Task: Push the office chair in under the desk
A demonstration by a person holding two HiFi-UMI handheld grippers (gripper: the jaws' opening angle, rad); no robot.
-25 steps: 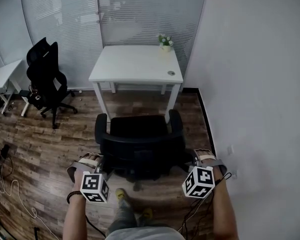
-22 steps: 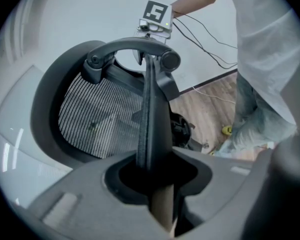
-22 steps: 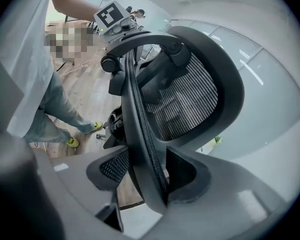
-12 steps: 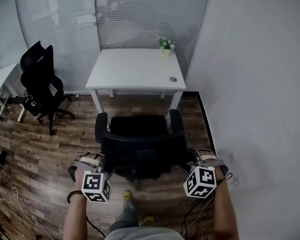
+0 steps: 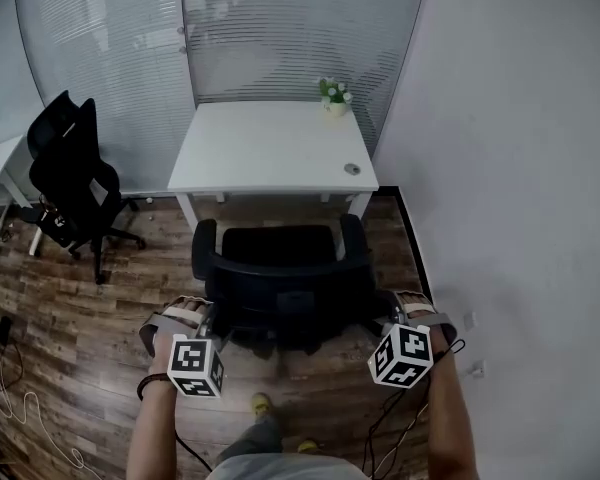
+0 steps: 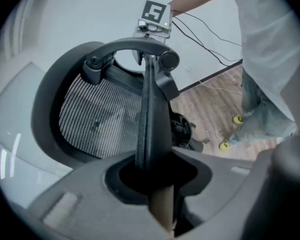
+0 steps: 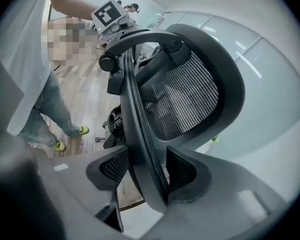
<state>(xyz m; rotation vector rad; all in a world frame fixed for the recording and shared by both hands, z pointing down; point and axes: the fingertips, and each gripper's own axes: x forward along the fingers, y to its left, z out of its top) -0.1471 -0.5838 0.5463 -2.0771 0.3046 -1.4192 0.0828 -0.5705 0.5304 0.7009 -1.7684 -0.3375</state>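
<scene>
My left gripper (image 6: 157,180) and right gripper (image 7: 147,180) each pinch one side of the chair (image 5: 280,290) back. The chair stands just before the desk (image 5: 270,148). I think it's heavy but rolls, so push its stiff back.

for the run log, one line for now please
left gripper: shut on chair | right gripper: shut on chair | chair: before desk, not under

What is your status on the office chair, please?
Left gripper and right gripper both clamped on backrest rim. Office chair facing desk, not yet under. Nothing seen between; second chair off left.
</scene>
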